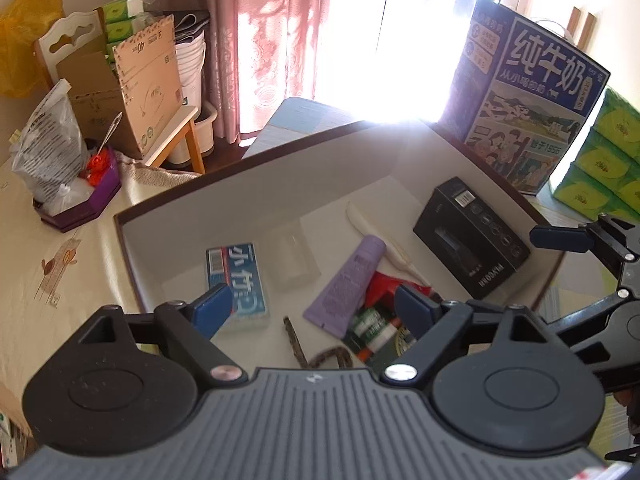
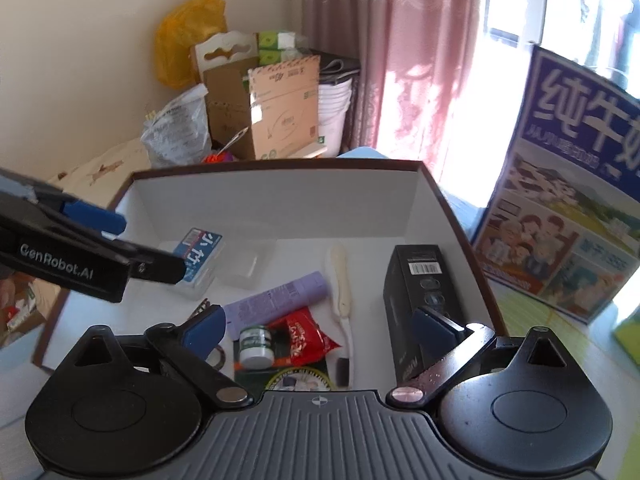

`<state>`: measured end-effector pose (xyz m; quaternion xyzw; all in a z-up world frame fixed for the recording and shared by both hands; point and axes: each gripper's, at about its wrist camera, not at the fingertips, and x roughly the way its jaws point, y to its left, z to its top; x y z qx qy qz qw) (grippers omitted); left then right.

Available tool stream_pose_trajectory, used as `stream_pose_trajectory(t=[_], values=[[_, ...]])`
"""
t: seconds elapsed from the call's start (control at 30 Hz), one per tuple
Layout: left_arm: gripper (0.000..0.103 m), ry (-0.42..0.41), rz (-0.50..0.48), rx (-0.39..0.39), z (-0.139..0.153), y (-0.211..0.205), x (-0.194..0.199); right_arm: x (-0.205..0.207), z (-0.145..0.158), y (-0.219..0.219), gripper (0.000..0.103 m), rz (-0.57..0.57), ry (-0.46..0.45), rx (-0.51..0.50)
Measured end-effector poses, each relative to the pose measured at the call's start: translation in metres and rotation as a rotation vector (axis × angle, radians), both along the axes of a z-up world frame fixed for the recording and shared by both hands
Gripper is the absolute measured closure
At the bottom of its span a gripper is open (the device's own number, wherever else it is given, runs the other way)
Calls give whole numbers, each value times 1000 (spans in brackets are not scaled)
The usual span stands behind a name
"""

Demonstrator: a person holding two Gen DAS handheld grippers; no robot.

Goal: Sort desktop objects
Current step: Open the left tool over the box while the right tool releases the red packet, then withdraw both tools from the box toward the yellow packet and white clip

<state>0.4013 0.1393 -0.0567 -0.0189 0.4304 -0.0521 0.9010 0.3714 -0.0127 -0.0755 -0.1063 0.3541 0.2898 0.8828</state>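
An open box with white walls (image 1: 260, 184) (image 2: 280, 200) and a brown rim holds the sorted things. Inside lie a blue packet (image 1: 240, 280) (image 2: 200, 260), a clear plastic case (image 1: 292, 256), a purple tube (image 1: 348, 284) (image 2: 276, 294), a white comb-like piece (image 2: 340, 280), a black carton (image 1: 472, 236) (image 2: 416, 292), a red sachet (image 2: 304, 332), a small green-and-white jar (image 2: 256, 344) and a leopard-print band (image 1: 320, 354). My left gripper (image 1: 314, 308) hangs open above the box, its jaws empty. My right gripper (image 2: 319, 326) is also open and empty above it.
A tall blue milk carton case (image 1: 532, 92) (image 2: 568, 200) stands behind the box at the right, with green tissue packs (image 1: 608, 152) beside it. A purple tray (image 1: 80, 200) with a plastic bag sits at the left on the cream tablecloth. Cardboard boxes (image 1: 148, 80) stand beyond.
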Motion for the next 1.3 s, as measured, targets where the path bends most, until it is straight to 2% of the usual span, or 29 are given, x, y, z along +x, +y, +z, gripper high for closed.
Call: stream_pose_trajectory(t=[0.07,0.57,1.3], values=[[13,-9,0,-2,6,-2,-11,-9,7,-8,5,-19,1,29],[12,-37,3,11,33,-16,-82,-76,33,-29,5,-57,-18,70],[11,17,18,36,21,-34,-160,-160,32,-66,4,-111,42,117]])
